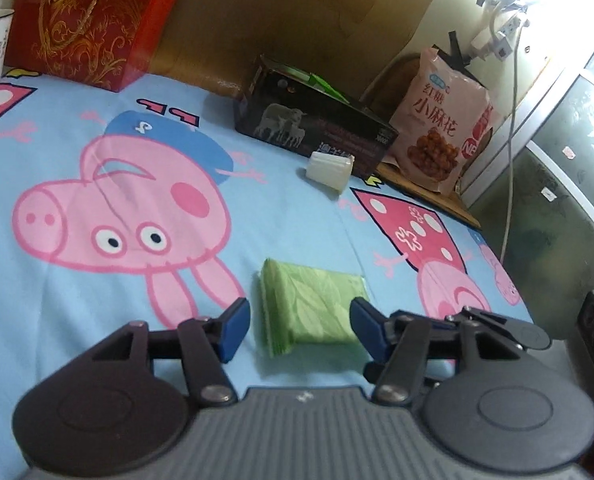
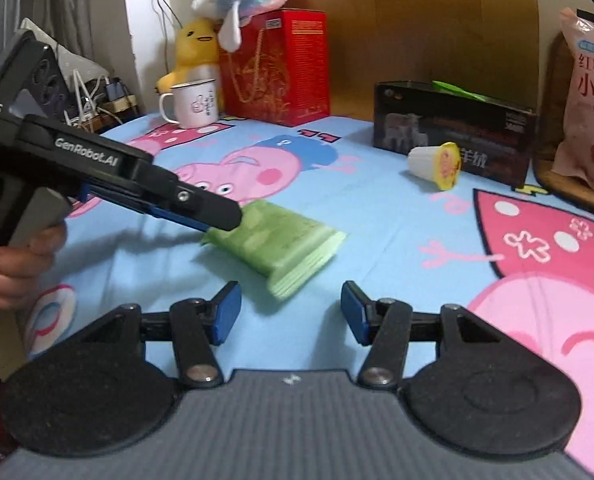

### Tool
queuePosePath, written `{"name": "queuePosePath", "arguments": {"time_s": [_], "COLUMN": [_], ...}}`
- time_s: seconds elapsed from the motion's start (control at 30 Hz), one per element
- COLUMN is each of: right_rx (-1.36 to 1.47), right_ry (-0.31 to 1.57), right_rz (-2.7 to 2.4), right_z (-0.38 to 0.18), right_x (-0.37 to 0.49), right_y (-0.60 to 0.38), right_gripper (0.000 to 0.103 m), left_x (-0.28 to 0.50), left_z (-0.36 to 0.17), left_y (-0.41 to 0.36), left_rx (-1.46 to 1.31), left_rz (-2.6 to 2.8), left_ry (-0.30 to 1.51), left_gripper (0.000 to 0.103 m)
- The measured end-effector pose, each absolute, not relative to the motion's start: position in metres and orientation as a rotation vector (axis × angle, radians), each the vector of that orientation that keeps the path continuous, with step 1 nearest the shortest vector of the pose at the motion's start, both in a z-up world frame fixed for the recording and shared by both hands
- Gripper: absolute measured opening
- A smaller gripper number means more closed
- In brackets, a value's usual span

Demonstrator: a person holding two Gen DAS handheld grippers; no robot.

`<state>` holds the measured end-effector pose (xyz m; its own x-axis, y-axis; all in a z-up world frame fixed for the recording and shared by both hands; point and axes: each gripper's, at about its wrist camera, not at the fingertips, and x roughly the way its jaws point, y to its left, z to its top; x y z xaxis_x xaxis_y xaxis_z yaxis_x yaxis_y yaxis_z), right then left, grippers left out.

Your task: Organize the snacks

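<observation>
Two grippers flank my green leaf-printed snack packet, flat on the cartoon bedsheet: left gripper straddles it, jaws apart and not yet pressing, I judge for a pickup; right gripper waits near it, jaws apart, empty.

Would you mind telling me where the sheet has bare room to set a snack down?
Free: the sheet's middle, between the green packet, mug and black box. Crowded: the far right, where jelly cup, box and pink bag cluster.
</observation>
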<state>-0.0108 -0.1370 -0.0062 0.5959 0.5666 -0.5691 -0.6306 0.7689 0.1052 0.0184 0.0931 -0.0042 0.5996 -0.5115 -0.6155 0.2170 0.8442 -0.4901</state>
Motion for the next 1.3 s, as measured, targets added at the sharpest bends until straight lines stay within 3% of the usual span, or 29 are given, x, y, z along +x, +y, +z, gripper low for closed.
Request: {"name": "queuePosePath", "arguments": {"time_s": [0.07, 0.17, 0.43, 0.63, 0.9, 0.97, 1.13, 1.3], "right_rx": [-0.112, -0.122, -0.087, -0.046, -0.005, -0.009, 0.048, 0.115], "right_ry": [0.619, 0.621, 0.521, 0.453, 0.490, 0.496, 0.477, 0.420], "right_rz": [0.710, 0.740, 0.689, 0.610, 0.501, 0.470, 0.415, 0.394], "right_z": [-0.007, -0.010, 0.027, 0.064, 0.054, 0.045, 0.041, 0.047], "right_x": [-0.006, 0.000, 0.040, 0.117, 0.220, 0.235, 0.243, 0.208], "right_y": [-0.132, -0.122, -0.137, -0.156, -0.159, -0.160, -0.177, -0.201], "right_gripper": [0.057, 0.034, 0.034, 0.033, 0.030, 0.032, 0.037, 0.038], "left_x": [0.024, 0.029, 0.083, 0.169, 0.270, 0.282, 0.282, 0.246], "left_z": [-0.010, -0.006, 0.051, 0.091, 0.067, 0.058, 0.053, 0.068], "left_y": [0.088, 0.078, 0.056, 0.030, 0.010, 0.007, 0.010, 0.041], "left_rx": [-0.390, -0.382, -0.280, -0.253, -0.308, -0.293, -0.234, -0.287], "left_rz": [-0.451, -0.477, -0.515, -0.515, -0.426, -0.395, -0.299, -0.279], "left_ry": [0.847, 0.853, 0.743, 0.665, 0.724, 0.732, 0.690, 0.606], "left_gripper": [0.039, 0.035, 0.035, 0.036, 0.036, 0.044, 0.051, 0.051]}}
